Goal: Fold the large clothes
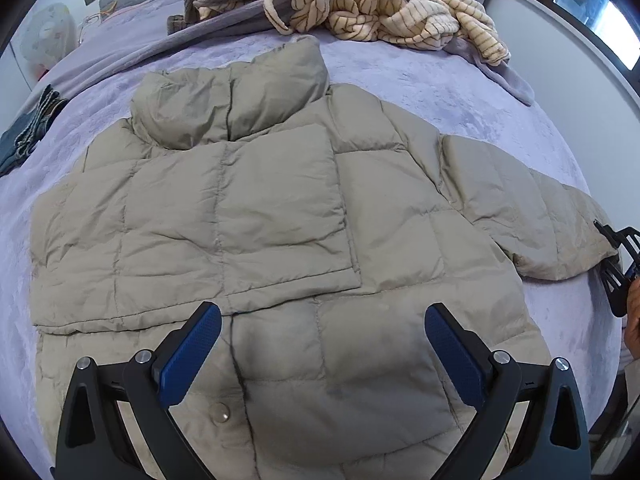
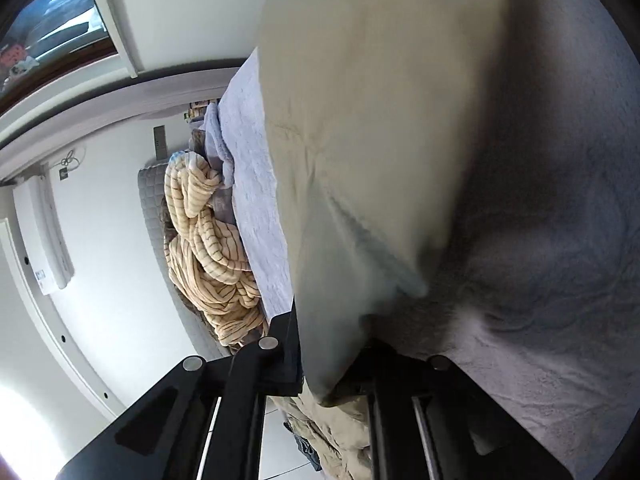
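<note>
One khaki puffer jacket (image 1: 256, 216) lies spread flat on the lilac bed (image 1: 460, 92), collar at the far side, hem near me. My right tool (image 2: 336, 360) is clamped on the cuff of its right sleeve (image 1: 532, 220), out at the right edge of the bed. My left tool (image 1: 322, 344) hangs above the hem, fingers wide apart, holding nothing. I'd judge the jacket light, puffy and slippery (it will spring back open), so pinch seams, cuffs or hem. At the far end, one striped cream blanket (image 1: 384, 4) is heaped.
</note>
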Demonstrator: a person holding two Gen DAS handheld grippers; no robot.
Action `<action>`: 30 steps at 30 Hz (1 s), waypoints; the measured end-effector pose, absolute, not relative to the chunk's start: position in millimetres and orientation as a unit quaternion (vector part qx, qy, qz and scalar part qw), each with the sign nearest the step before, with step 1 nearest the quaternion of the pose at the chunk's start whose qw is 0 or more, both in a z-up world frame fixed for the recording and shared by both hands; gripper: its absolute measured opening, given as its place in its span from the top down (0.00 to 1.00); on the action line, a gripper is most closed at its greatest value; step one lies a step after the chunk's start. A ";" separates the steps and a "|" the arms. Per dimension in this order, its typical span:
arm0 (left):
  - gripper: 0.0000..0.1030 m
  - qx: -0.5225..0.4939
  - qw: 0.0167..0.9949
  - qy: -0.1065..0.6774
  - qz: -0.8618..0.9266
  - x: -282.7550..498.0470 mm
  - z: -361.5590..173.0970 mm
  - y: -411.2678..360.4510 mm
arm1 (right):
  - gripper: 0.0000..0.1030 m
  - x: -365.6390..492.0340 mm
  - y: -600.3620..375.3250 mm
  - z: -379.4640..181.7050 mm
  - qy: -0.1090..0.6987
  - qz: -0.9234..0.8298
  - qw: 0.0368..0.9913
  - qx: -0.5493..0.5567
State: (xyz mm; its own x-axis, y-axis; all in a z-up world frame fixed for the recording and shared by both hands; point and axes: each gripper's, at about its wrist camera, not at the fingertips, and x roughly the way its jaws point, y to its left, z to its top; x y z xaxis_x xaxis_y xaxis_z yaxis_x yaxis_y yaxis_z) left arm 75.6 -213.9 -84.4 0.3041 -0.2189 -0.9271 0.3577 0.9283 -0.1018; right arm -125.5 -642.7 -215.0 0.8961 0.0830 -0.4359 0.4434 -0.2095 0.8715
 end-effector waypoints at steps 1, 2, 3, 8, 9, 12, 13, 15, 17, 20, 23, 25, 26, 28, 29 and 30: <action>0.01 0.060 0.808 0.560 -0.175 77.6 -83.1 -208.1 | 0.92 -117.9 -640.0 -205.5 0.176 -0.140 0.618 0.753; 0.01 0.058 0.811 0.557 -0.171 80.1 -81.8 -201.5 | 0.92 -109.5 -636.5 -195.8 0.180 -0.129 0.631 0.744; 0.01 0.055 0.814 0.554 -0.166 82.7 -80.2 -193.7 | 0.92 -99.6 -632.2 -185.1 0.185 -0.116 0.644 0.733; 0.01 0.035 0.827 0.544 -0.135 99.0 -77.0 -149.1 | 0.92 -35.6 -586.3 -122.8 0.232 -0.051 0.719 0.653; 0.01 0.032 0.829 0.543 -0.128 102.5 -76.7 -139.3 | 0.92 -17.5 -569.0 -108.0 0.248 -0.033 0.738 0.626; 0.01 0.026 0.834 0.540 -0.109 110.6 -77.4 -111.9 | 0.92 34.2 -506.4 -68.5 0.296 0.020 0.791 0.535; 0.01 0.025 0.836 0.538 -0.105 113.1 -77.4 -102.4 | 0.92 52.8 -479.6 -56.5 0.312 0.040 0.808 0.499; 0.01 0.022 0.839 0.536 -0.096 117.9 -78.4 -84.3 | 0.92 81.4 -427.2 -41.0 0.339 0.073 0.831 0.435; 0.01 0.018 0.840 0.535 -0.084 122.7 -80.0 -65.3 | 0.92 104.3 -373.3 -35.7 0.366 0.103 0.846 0.374; 0.01 0.006 0.843 0.534 -0.067 127.0 -83.3 -38.9 | 0.92 133.2 -295.3 -52.5 0.421 0.134 0.845 0.302; 0.01 -0.002 0.844 0.533 -0.052 130.8 -88.9 -17.6 | 0.92 141.2 -240.1 -92.6 0.476 0.139 0.832 0.249; 0.01 -0.003 0.845 0.532 -0.048 132.3 -93.3 -8.5 | 0.92 143.8 -224.3 -122.1 0.506 0.126 0.819 0.240; 0.01 -0.003 0.845 0.532 -0.050 132.7 -95.4 -5.9 | 0.92 145.6 -226.7 -136.8 0.518 0.117 0.811 0.247; 0.01 0.000 0.846 0.530 -0.061 133.5 -99.4 -5.0 | 0.92 141.1 -229.9 -158.8 0.537 0.098 0.794 0.267; 0.01 0.003 0.845 0.530 -0.067 133.7 -101.3 -5.9 | 0.92 139.1 -232.2 -167.3 0.545 0.092 0.788 0.270; 0.01 0.005 0.844 0.531 -0.072 134.5 -103.5 -8.0 | 0.92 136.5 -233.5 -172.2 0.552 0.086 0.785 0.269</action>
State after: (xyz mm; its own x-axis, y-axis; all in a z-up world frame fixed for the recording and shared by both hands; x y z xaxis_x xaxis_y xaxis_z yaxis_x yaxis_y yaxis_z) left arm 134.5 -8.0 -103.5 0.4250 -0.1173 -0.8976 0.1274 0.9894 -0.0690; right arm 136.5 -233.5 -172.2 0.3761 0.4308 -0.8203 0.1622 0.8411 0.5161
